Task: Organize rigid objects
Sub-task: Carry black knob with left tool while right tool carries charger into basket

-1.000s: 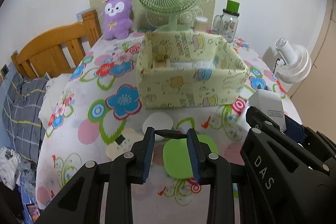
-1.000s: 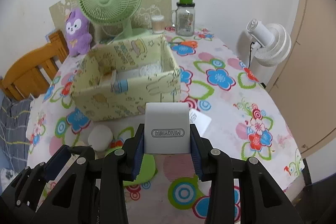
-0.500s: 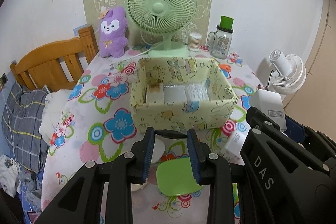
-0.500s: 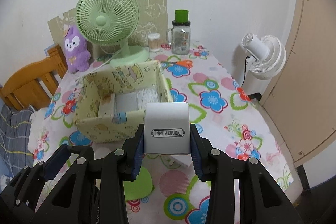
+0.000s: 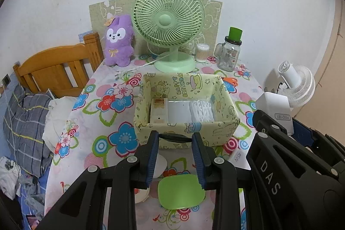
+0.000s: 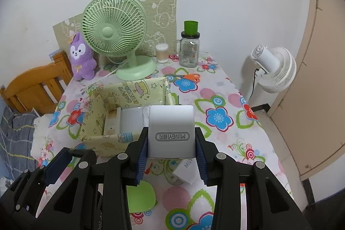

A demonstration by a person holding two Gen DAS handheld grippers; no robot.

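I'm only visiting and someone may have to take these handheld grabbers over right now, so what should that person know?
Right gripper: shut on the silver box, held in the air in front of the yellow bin.
Left gripper: shut on a thin black object; what it is cannot be told.
Done: the bin already holds a cream box, a flat white item and a white bundle.
Left: both held things, plus the green lid, white disc and white box on the table.
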